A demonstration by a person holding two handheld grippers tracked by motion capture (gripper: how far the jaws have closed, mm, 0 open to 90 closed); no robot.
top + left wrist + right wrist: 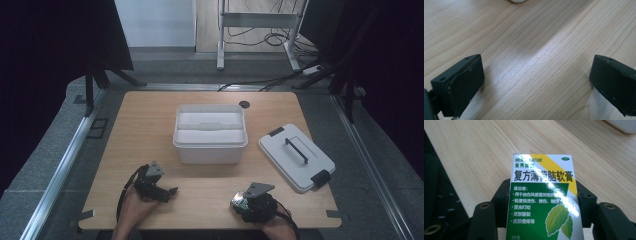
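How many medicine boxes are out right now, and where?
1. The green and white ointment box sits between the right gripper jaws at the table's near edge. More may lie hidden inside the open white bin.

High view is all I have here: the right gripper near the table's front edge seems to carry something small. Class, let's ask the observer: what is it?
Observer: The right gripper is shut on a green and white ointment box with leaf artwork, seen in the right gripper view.
Operator: Any brand on it?
Observer: MENTHOLATUM runs along its top, partly under glare, with an OTC mark.
Operator: And the left gripper?
Observer: The left gripper has its jaws wide apart over bare wooden table, nothing between them.
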